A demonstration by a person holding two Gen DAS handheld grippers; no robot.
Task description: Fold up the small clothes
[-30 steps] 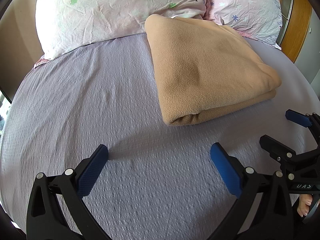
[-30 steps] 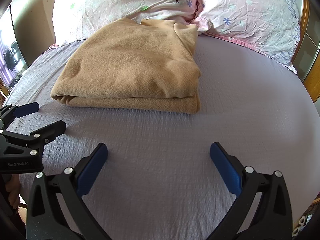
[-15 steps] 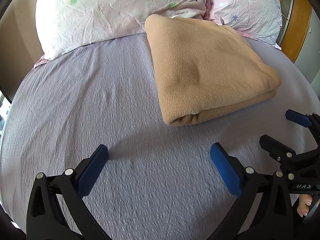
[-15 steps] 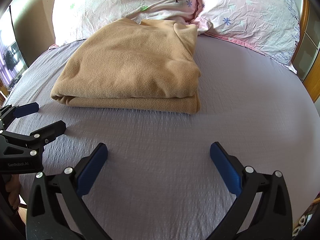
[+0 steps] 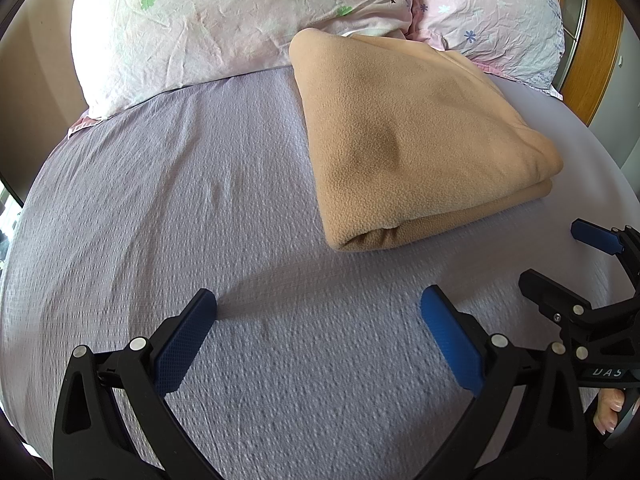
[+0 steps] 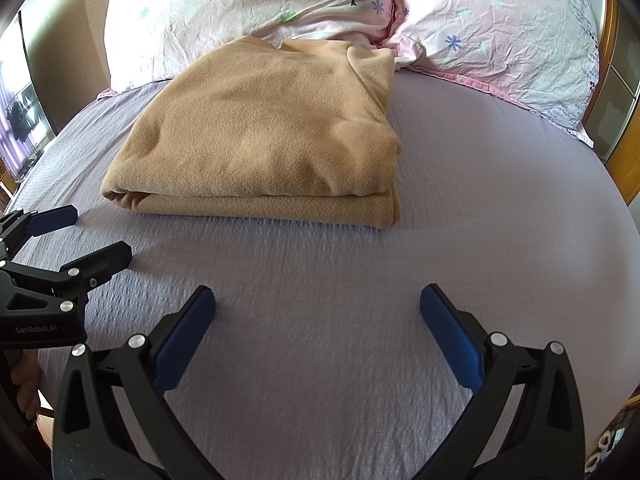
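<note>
Left wrist view: the left claw (image 5: 318,312) hangs spread wide and empty over the lilac bed sheet (image 5: 160,208), with the tan fleece garment (image 5: 408,140) folded in layers ahead and to its right, its far edge against 2 floral pillows (image 5: 208,24), and the right claw (image 5: 560,260) at the right edge, also spread. Right wrist view: the right claw (image 6: 318,310) is spread and empty, near the fleece's front fold but not touching it, so folding looks finished or paused; any next move would need a claw to reach forward and pinch an edge.
</note>
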